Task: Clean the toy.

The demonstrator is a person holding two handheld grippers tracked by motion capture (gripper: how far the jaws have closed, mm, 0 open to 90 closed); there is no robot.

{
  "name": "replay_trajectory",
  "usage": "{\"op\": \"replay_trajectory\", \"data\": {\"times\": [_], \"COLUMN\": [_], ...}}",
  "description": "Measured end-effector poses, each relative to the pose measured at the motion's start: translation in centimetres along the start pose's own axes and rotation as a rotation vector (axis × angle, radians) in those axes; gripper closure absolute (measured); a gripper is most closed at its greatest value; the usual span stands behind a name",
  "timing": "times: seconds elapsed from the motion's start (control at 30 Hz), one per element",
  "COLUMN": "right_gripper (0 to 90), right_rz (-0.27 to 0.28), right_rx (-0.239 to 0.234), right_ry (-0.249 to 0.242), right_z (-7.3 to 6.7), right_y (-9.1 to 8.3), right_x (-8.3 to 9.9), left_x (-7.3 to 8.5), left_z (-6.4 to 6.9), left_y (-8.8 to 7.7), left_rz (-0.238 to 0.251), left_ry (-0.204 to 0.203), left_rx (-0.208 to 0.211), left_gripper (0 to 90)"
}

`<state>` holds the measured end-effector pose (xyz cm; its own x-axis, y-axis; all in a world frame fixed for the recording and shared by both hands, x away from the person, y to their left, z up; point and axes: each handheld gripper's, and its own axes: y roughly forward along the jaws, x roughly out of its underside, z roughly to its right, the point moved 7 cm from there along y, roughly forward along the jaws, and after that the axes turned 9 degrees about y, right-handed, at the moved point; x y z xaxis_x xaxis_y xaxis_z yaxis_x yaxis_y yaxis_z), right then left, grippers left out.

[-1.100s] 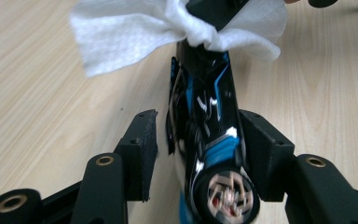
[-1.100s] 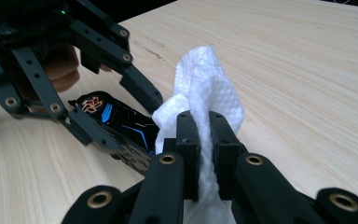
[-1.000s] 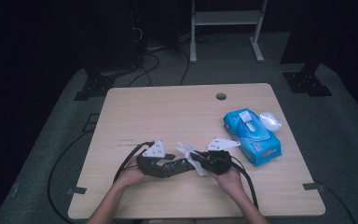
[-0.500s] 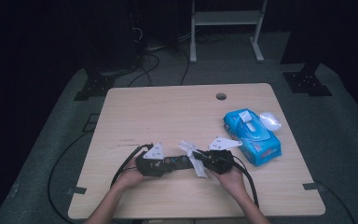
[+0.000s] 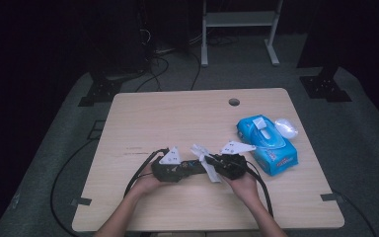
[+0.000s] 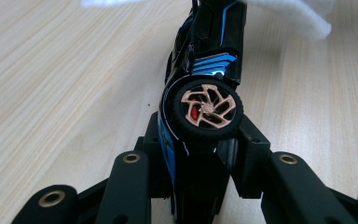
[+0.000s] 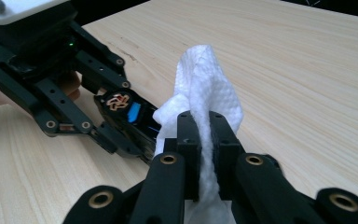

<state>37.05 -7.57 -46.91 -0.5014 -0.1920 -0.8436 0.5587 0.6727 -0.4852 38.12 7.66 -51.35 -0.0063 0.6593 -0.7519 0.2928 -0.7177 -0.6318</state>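
Left gripper (image 5: pixel 190 168) has just been closing and now clamps the black-and-blue toy car (image 6: pixel 205 88), steadying it low over the wooden table (image 5: pixel 177 118). Right gripper (image 7: pixel 204 140) pinches a white textured wipe (image 7: pixel 205 88) beside the car, seemingly ready to clean it.

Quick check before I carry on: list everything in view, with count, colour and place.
toy car: one, black with blue stripes and copper wheels, near edge of table, clamped on its side in left gripper.
wipe: one, white, pinched in right gripper, against the car.
wipes pack: one, blue, right side of table.
crumpled plastic: one, clear-white, just behind the pack.
table: one, light wood, round hole at far edge.
left gripper: one, black, fingers closed on the car.
right gripper: one, black, shut on the wipe.
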Motion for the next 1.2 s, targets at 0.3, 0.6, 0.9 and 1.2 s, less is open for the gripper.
{"op": "replay_trajectory", "data": {"times": [0.3, 0.6, 0.9, 1.2], "right_gripper": [84.6, 84.6, 84.4, 84.3], "right_rz": [0.005, 0.011, 0.018, 0.027], "right_rx": [0.006, 0.031, 0.035, 0.025], "right_ry": [0.000, -0.003, 0.032, 0.039], "right_z": [0.4, 1.1, 1.9, 1.9], "right_y": [0.0, -0.2, -0.2, -0.3], "right_x": [0.2, 0.1, -0.1, 0.0], "left_x": [0.4, 0.3, -0.1, -1.2], "left_z": [-0.4, -0.7, -1.3, -1.5], "left_y": [-0.5, -0.1, 0.2, -1.1], "left_rz": [0.015, 0.020, 0.028, 0.091], "left_ry": [-0.045, -0.029, -0.088, -0.132], "left_rx": [-0.001, -0.022, -0.005, 0.026], "left_gripper": [61.2, 65.2, 63.5, 52.4]}}
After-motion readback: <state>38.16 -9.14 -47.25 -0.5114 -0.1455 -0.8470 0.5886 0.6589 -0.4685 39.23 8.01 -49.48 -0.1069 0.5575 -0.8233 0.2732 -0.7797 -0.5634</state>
